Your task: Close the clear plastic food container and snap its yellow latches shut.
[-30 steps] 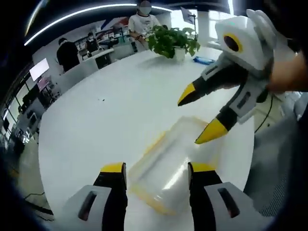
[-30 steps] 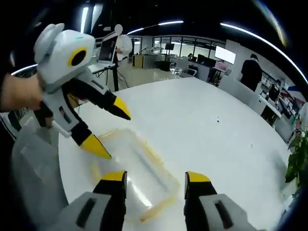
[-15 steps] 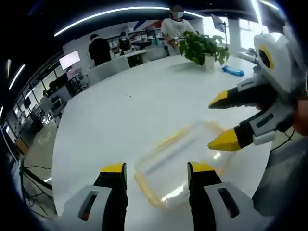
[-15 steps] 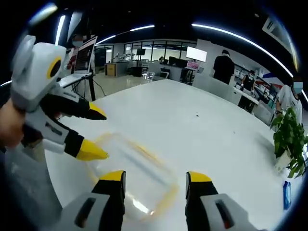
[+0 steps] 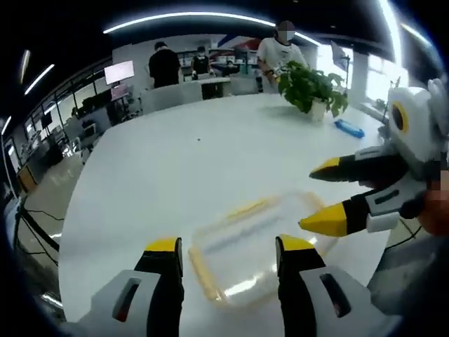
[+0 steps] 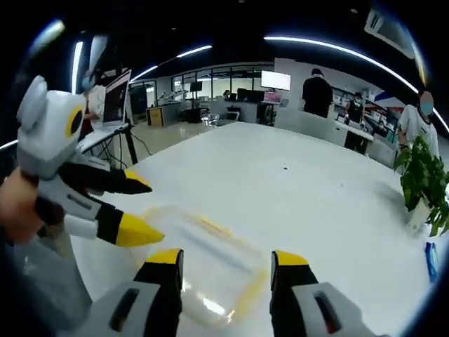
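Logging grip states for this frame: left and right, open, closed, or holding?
Left gripper: open, holding nothing, jaws either side of the clear container.
Right gripper: open, holding nothing, above the container.

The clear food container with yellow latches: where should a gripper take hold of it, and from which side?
Probably on a yellow latch along the rim of the clear food container, coming from above and outside. The container lies flat and low on the white table; its lid is broad and smooth, so the edges offer the only narrow hold. Both grippers are open.
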The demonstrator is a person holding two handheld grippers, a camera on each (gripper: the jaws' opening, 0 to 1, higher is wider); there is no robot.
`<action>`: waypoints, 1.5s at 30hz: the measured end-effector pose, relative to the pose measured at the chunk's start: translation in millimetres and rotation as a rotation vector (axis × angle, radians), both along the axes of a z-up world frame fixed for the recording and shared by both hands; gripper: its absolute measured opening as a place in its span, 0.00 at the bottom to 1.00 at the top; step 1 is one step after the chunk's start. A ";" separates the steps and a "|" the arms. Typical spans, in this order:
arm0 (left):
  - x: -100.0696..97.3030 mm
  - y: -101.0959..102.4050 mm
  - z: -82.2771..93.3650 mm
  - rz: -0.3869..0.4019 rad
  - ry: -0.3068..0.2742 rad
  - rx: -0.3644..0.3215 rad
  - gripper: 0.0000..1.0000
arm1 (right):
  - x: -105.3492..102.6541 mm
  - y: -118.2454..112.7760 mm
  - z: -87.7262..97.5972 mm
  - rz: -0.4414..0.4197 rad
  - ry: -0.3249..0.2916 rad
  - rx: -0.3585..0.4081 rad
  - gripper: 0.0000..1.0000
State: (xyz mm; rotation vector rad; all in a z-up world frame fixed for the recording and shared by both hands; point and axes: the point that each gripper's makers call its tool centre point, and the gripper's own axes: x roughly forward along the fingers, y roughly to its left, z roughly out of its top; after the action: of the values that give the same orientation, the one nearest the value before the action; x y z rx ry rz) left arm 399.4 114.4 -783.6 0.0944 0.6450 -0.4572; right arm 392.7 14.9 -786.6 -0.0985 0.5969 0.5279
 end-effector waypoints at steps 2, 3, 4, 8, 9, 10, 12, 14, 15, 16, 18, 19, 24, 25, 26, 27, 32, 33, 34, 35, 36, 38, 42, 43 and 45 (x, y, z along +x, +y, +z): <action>-0.1 0.8 -2.0 0.027 0.014 -0.045 0.52 | -0.8 -2.1 -1.2 -0.021 0.013 0.028 0.49; -0.4 1.7 -3.8 0.045 0.025 -0.073 0.52 | -0.9 -4.0 -0.8 -0.039 0.014 0.053 0.49; -1.0 2.1 -5.1 0.057 0.033 -0.089 0.52 | -1.1 -4.4 -0.6 -0.055 0.019 0.080 0.49; -3.9 4.8 -10.2 0.110 0.067 -0.157 0.52 | -3.4 -9.2 -5.7 -0.113 0.058 0.161 0.50; -4.2 6.3 -11.5 0.121 0.073 -0.165 0.52 | -3.3 -10.6 -6.6 -0.129 0.062 0.185 0.50; -4.6 7.4 -12.9 0.129 0.079 -0.177 0.52 | -3.8 -10.6 -6.5 -0.145 0.073 0.212 0.50; -4.9 8.0 -13.6 0.133 0.088 -0.181 0.53 | -3.1 -11.6 -6.9 -0.139 0.075 0.205 0.49; -3.6 9.1 -12.0 0.134 0.083 -0.177 0.53 | -1.5 -9.8 -8.3 -0.133 0.089 0.211 0.50; -2.7 9.5 -11.5 0.134 0.083 -0.179 0.53 | -1.1 -10.1 -9.1 -0.137 0.096 0.216 0.50; -1.6 11.0 -11.4 0.141 0.087 -0.183 0.53 | -0.9 -11.4 -10.0 -0.151 0.103 0.226 0.50; -1.6 11.5 -12.0 0.160 0.099 -0.214 0.53 | -2.7 -11.4 -14.7 -0.161 0.123 0.236 0.50; -1.9 10.9 -14.1 0.161 0.110 -0.226 0.53 | -5.2 -9.7 -19.2 -0.155 0.141 0.233 0.50; -8.3 7.7 -29.9 0.161 0.185 -0.258 0.55 | -10.9 -6.1 -29.7 -0.149 0.188 0.227 0.52; -9.7 6.4 -31.9 0.155 0.193 -0.265 0.52 | -10.9 -6.6 -31.1 -0.152 0.192 0.226 0.51; -10.8 5.1 -33.4 0.156 0.200 -0.271 0.53 | -11.3 -7.5 -33.4 -0.154 0.199 0.221 0.50; -11.3 5.1 -35.7 0.150 0.202 -0.262 0.53 | -12.2 -8.9 -35.4 -0.161 0.205 0.214 0.48; -11.6 7.7 -35.6 0.123 0.184 -0.236 0.47 | -11.2 -7.5 -36.0 -0.147 0.185 0.188 0.48; -11.3 7.3 -36.0 0.119 0.189 -0.237 0.47 | -10.7 -7.5 -35.8 -0.143 0.182 0.187 0.48; -11.8 6.5 -35.7 0.103 0.195 -0.222 0.47 | -9.3 -7.8 -36.0 -0.137 0.186 0.188 0.47; -11.6 4.9 -36.0 0.103 0.203 -0.222 0.46 | -9.2 -7.5 -36.0 -0.134 0.188 0.186 0.47; -12.5 3.9 -36.8 0.105 0.218 -0.231 0.46 | -8.4 -7.5 -36.2 -0.130 0.188 0.182 0.47; -24.4 -6.2 -41.2 0.084 0.295 -0.272 0.45 | -7.8 -6.6 -36.7 -0.124 0.191 0.184 0.46; -16.7 0.1 -40.6 0.136 0.233 -0.264 0.44 | -7.1 -5.8 -36.8 -0.137 0.193 0.196 0.43; -17.9 3.5 -43.9 0.191 0.259 -0.274 0.44 | -15.2 -6.3 -44.0 -0.112 0.226 0.186 0.43; -15.2 0.6 -46.6 0.194 0.267 -0.320 0.45 | -11.2 -3.8 -44.1 -0.156 0.215 0.206 0.43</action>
State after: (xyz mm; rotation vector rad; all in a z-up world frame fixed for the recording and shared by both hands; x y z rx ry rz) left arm 384.2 115.1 -830.2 -0.3349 0.8262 -0.3831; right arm 381.5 11.0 -830.7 0.2012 0.7492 0.4485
